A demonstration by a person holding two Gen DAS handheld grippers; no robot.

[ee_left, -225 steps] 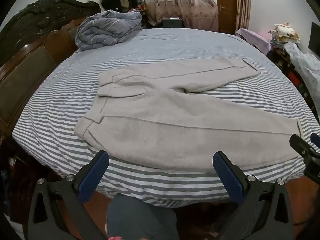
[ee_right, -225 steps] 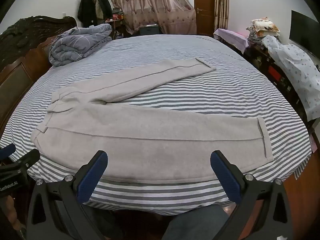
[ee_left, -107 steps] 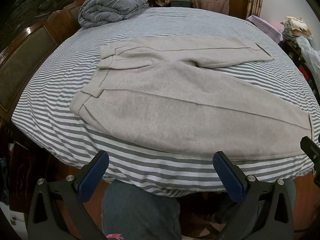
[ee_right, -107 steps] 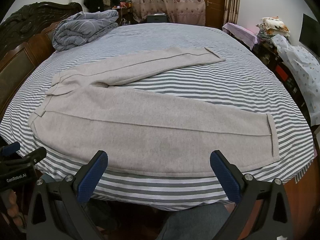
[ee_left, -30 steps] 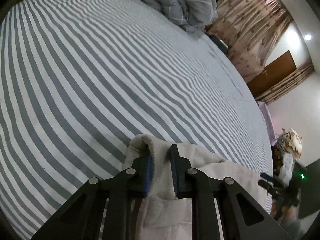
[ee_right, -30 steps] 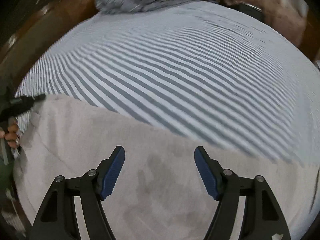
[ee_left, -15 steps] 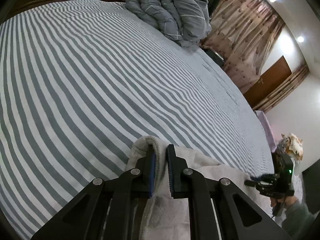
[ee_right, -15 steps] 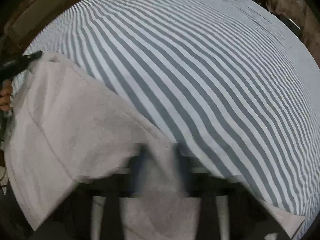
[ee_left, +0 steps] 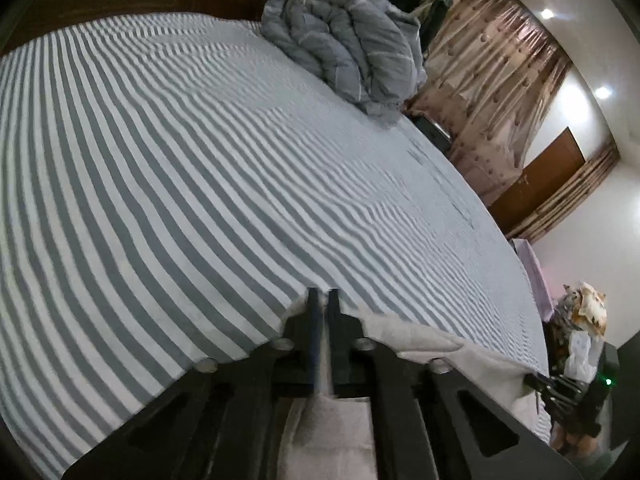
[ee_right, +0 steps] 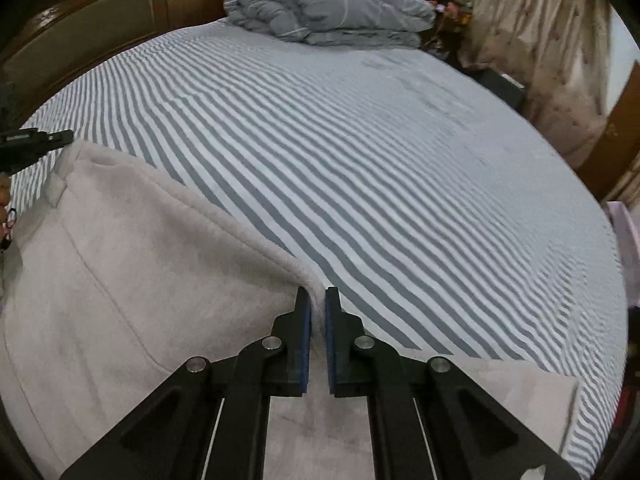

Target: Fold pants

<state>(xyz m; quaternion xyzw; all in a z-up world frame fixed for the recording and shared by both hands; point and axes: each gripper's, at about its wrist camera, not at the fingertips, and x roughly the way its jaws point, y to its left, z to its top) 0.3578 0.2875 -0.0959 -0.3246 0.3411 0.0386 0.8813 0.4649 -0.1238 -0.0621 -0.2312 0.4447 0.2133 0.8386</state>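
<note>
A: Where are the light beige fleece pants [ee_right: 132, 280] now?
B: On the grey-and-white striped bed [ee_right: 380, 168], along its near edge, with the fabric lifted where each gripper pinches it

A: What is the right gripper [ee_right: 316, 308] doing?
B: Its jaws have just been closing and now clamp a raised fold of the pants' far edge between the blue pads [ee_right: 306, 336]

A: And the left gripper [ee_left: 323, 300]?
B: Its jaws have just been closing too; they stand nearly together with a thin strip of beige cloth between them. In the right wrist view it shows at the bed's left edge, at the corner of the pants

A: Anything else on the bed?
B: A rolled grey quilted duvet [ee_left: 348, 44] at the far corner by the dark wooden headboard [ee_right: 100, 20]
</note>
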